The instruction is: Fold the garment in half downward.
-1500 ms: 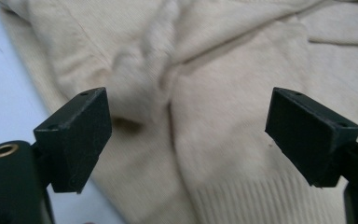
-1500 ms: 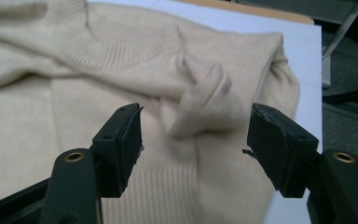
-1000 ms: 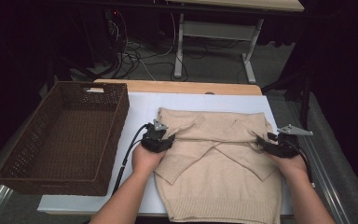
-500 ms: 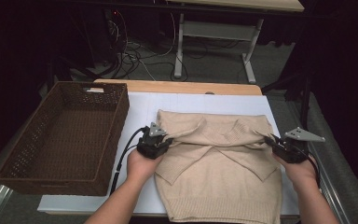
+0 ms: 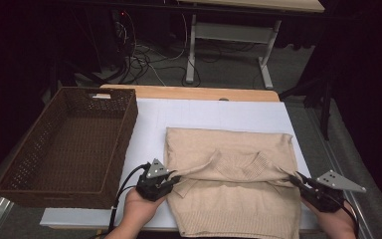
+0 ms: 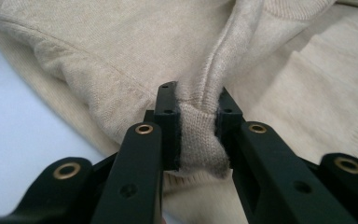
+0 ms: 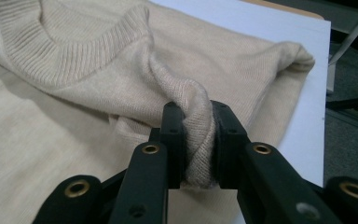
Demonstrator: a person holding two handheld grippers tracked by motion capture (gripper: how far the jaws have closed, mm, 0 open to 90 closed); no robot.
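My left gripper point(image 6: 198, 135) is clamped on a fold of the sweater point(image 5: 238, 199); my right gripper point(image 7: 198, 144) pinches another fold at its other side.

A brown wicker basket point(image 5: 64, 144) stands on the left part of the table, its long side running away from the camera; a cut-out handle is visible in its far wall. A white sheet point(image 5: 219, 114) covers the table surface, with a strip of bare wooden tabletop point(image 5: 189, 92) exposed along the far edge. Behind the table, on the grey floor, loose cables point(image 5: 149, 59) lie near the white legs of a second table point(image 5: 229, 35)
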